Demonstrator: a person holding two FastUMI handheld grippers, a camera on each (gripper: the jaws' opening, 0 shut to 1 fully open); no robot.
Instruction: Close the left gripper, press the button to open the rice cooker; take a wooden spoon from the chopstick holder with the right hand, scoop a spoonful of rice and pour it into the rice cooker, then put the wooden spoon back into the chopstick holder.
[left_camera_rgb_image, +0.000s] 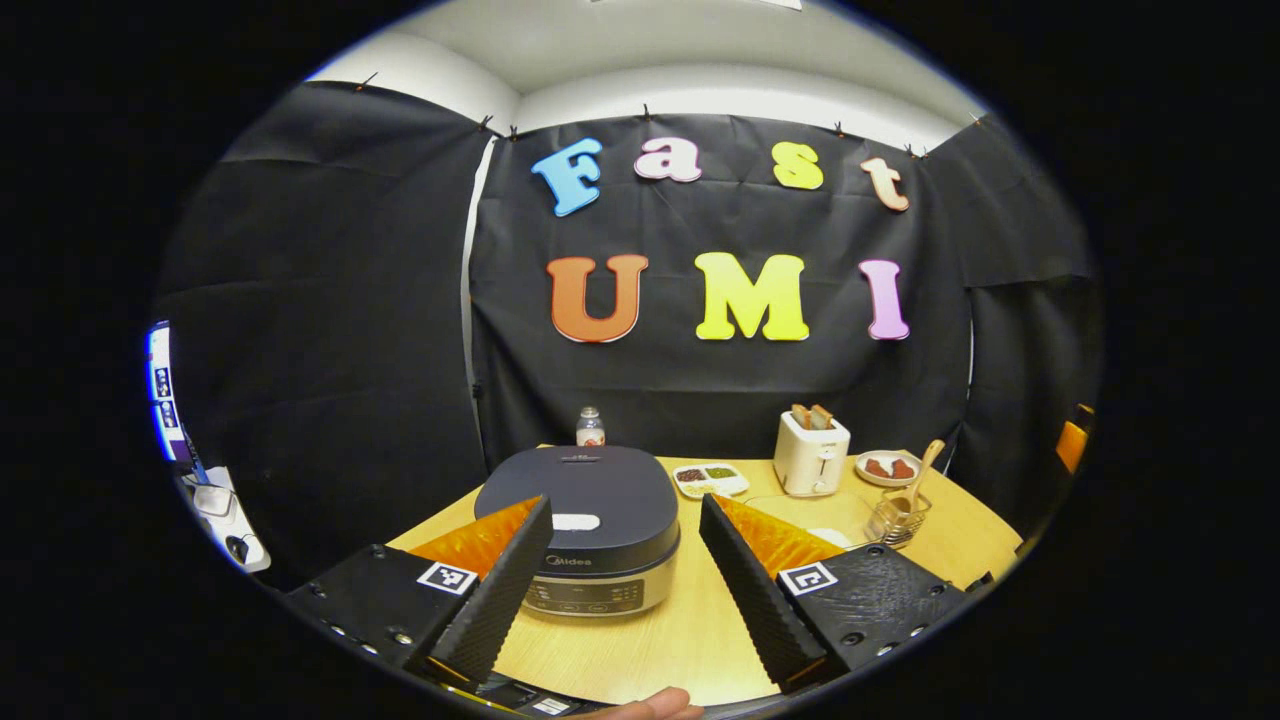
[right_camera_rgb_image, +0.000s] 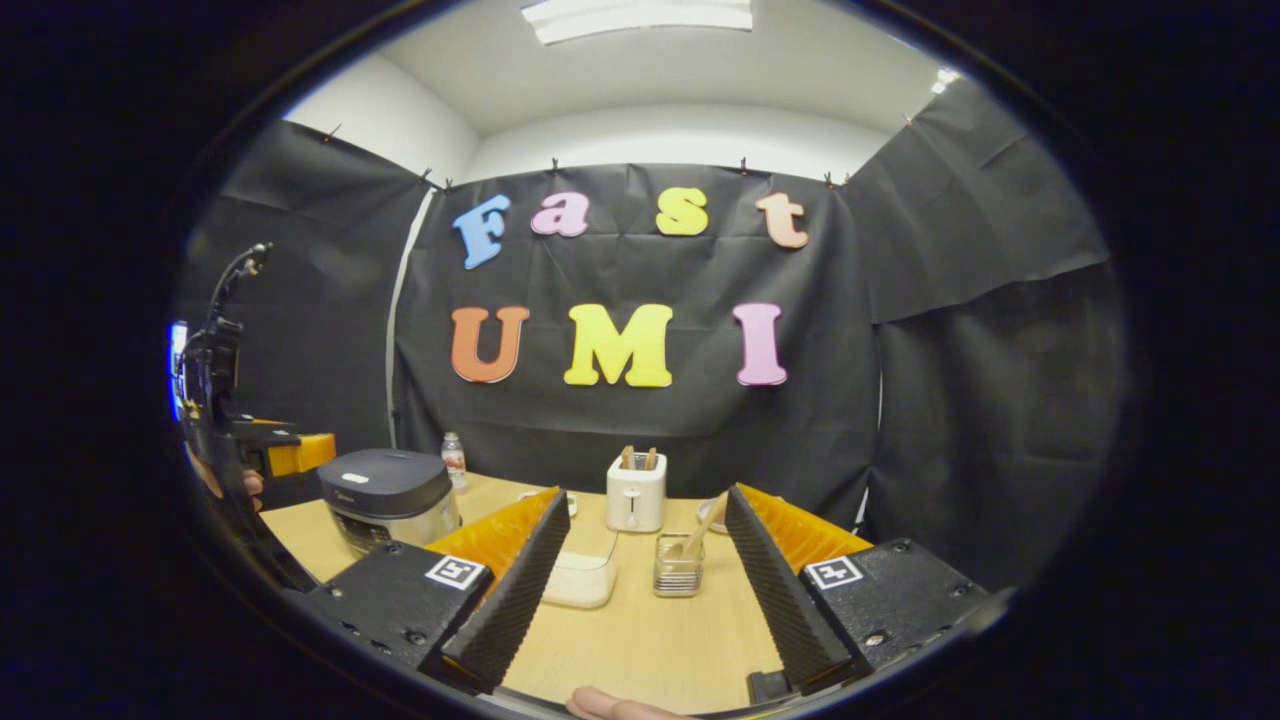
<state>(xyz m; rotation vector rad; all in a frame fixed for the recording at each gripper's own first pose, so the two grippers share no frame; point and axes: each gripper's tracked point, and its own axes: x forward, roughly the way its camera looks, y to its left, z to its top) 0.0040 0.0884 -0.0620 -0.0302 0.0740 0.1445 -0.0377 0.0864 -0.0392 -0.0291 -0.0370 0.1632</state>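
Left claw (left_camera_rgb_image: 625, 560), fingers spread wide, hangs above the table (left_camera_rgb_image: 650, 650) with the closed cooker (left_camera_rgb_image: 590, 530) straight ahead, framed between them; its button (left_camera_rgb_image: 576, 521) faces up. Right claw (right_camera_rgb_image: 640, 580), likewise released, points toward the spoon (right_camera_rgb_image: 697, 535) standing tilted in its holder (right_camera_rgb_image: 678, 572).

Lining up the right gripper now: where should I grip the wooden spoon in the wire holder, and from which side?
Grip the wooden spoon on its bare shaft above the rim of the clear wire chopstick holder. It leans up to the right, so come from above with the open right gripper, fingers either side of the shaft, then lift along the lean.
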